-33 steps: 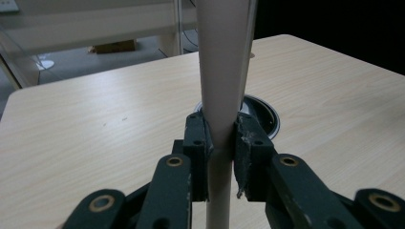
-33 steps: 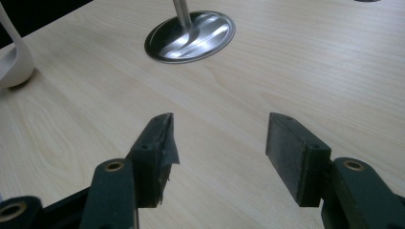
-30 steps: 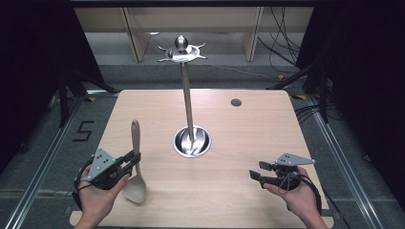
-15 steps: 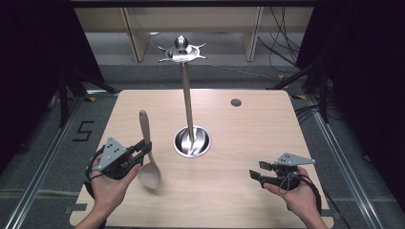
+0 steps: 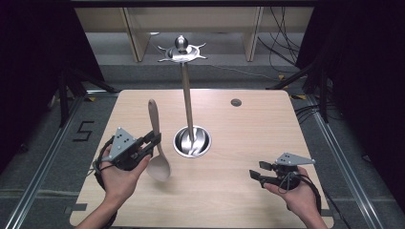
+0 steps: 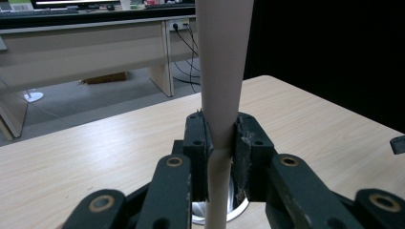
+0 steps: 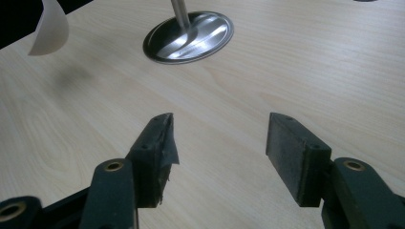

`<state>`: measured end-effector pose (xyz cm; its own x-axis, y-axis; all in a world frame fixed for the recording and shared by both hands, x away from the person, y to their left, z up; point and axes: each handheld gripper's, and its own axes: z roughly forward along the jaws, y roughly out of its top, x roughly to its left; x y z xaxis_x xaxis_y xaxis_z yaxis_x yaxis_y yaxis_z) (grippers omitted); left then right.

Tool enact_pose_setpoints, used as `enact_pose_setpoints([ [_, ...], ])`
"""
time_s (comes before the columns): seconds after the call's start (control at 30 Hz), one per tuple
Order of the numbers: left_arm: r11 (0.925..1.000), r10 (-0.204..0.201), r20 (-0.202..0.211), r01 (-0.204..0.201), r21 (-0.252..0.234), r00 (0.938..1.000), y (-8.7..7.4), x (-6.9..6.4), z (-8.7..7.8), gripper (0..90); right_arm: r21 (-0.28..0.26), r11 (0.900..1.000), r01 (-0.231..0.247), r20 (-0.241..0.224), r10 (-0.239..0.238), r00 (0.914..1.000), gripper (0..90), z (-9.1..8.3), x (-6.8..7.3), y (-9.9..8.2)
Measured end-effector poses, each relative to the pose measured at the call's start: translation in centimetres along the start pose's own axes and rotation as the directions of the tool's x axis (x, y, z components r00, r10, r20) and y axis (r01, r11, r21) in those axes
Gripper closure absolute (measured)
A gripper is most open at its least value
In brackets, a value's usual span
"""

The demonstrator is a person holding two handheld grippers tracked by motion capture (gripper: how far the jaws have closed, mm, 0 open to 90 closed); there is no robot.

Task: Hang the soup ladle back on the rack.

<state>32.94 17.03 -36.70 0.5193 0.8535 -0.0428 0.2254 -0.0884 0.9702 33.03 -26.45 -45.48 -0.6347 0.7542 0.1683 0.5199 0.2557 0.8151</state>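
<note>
My left gripper (image 5: 154,139) is clamped on the handle of a pale wooden spoon (image 5: 156,143), its bowl hanging down above the light wooden table (image 5: 239,129), left of the round steel base of the tall metal utensil stand (image 5: 191,141). My right gripper (image 5: 256,171) rests released, jaws spread with nothing between them, near the table's front edge, to the right of that stand.
</note>
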Motion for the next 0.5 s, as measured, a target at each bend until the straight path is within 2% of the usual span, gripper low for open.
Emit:
enact_pose_setpoints([
  [0.13,1.0000,-0.001,0.005,0.001,-0.007,1.0000,0.7,-0.3,0.2,75.6,0.000,1.0000,0.000,-0.001,0.000,1.0000,43.3,0.0,0.0,0.0],
  [0.3,0.9997,0.023,0.027,-0.023,-0.010,0.9994,1.2,-0.5,0.4,75.5,-0.001,1.0000,0.000,0.000,0.000,1.0000,43.3,0.0,0.0,0.0],
  [0.33,0.9995,0.029,0.031,-0.029,-0.009,0.9991,1.4,-0.5,0.5,75.6,0.006,0.9995,-0.032,-0.010,0.032,0.9994,43.3,0.0,0.2,0.0],
  [0.37,0.9994,0.034,0.033,-0.033,-0.007,0.9989,1.4,-0.5,0.5,75.6,-0.006,0.9992,-0.039,-0.021,0.039,0.9990,43.3,0.1,0.2,-0.1],
  [0.4,0.9992,0.039,0.034,-0.039,-0.005,0.9987,1.5,-0.5,0.5,75.6,0.014,0.9996,-0.026,0.001,0.026,0.9997,43.3,-0.1,0.2,0.0],
  [0.5,0.9991,0.041,0.036,-0.041,-0.008,0.9985,1.8,-0.5,0.6,75.6,0.001,0.9996,-0.027,-0.007,0.027,0.9996,43.3,0.0,0.1,-0.1],
])
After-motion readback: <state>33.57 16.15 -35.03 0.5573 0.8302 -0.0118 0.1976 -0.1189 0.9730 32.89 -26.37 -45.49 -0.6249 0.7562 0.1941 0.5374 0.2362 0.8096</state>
